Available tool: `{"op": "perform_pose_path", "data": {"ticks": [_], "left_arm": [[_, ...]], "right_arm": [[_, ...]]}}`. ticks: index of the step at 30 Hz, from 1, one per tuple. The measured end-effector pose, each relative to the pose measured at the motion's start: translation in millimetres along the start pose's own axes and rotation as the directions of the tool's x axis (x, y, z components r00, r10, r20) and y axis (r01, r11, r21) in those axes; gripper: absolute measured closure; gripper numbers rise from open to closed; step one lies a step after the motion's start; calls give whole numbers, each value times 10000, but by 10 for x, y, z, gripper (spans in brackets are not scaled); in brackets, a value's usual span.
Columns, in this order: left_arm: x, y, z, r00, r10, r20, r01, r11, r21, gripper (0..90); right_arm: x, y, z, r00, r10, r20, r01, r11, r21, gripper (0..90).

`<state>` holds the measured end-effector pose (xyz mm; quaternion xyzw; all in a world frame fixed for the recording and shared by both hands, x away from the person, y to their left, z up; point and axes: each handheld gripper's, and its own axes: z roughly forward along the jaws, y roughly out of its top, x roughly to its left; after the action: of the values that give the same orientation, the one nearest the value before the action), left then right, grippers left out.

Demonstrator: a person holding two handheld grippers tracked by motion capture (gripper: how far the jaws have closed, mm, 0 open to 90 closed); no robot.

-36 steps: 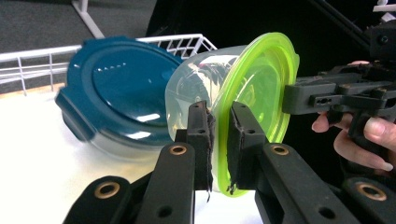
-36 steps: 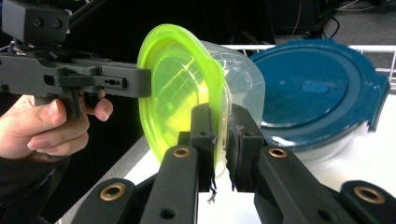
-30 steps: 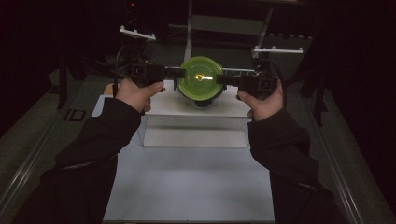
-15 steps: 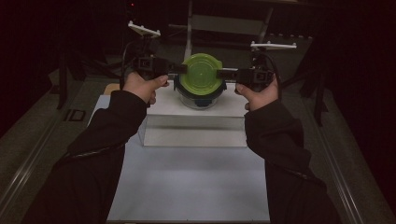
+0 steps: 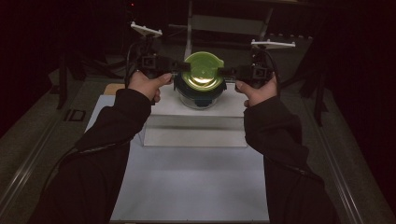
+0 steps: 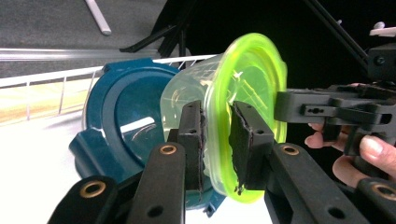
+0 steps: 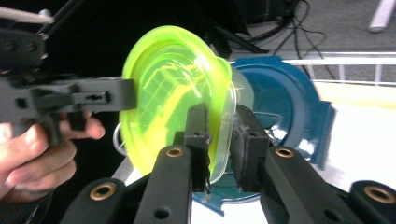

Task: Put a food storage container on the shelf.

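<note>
Green translucent lid (image 5: 202, 72) on a clear plastic container (image 6: 191, 100), seated in the mouth of a dark blue container (image 5: 201, 95) on a white raised block (image 5: 196, 119) at the far end of the desk (image 5: 187, 186); left gripper (image 5: 184, 66) at the lid's left edge, fingers (image 6: 192, 135) astride the rim, having just been opening, pads close to the rim but not visibly pressing; right gripper (image 5: 223, 71) at the lid's right edge, fingers (image 7: 198, 133) likewise astride the rim, also just opening; both hands level, facing each other.
</note>
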<state>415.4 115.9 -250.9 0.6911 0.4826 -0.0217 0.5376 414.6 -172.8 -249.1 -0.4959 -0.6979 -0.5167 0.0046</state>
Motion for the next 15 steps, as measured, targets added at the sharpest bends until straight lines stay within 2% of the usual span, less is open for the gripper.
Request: {"op": "perform_pose_path", "data": {"ticks": [2, 6, 8, 10, 15], "left_arm": [[20, -7, 33, 9999, -129, 28, 129, 9999, -36, 727], [63, -33, 78, 9997, -250, 72, 251, 9995, -172, 686], [68, -33, 91, 9996, -258, -78, 257, 9995, -169, 678], [67, -41, 105, 9995, -221, -245, 216, 9996, -170, 619], [66, -49, 129, 9988, -194, -456, 182, 9995, -264, 543]], "right_arm": [[-38, 9, 27, 9997, 89, 223, -89, 10000, -21, 741], [-104, 38, 61, 9993, 380, 65, -379, 9992, -92, 704], [-98, 55, 74, 9991, 410, 71, -409, 9991, -93, 697], [-86, 70, 94, 9991, 409, 70, -409, 9992, -22, 672], [-77, 101, 143, 9991, 376, 215, -376, 9993, 6, 592]]}}
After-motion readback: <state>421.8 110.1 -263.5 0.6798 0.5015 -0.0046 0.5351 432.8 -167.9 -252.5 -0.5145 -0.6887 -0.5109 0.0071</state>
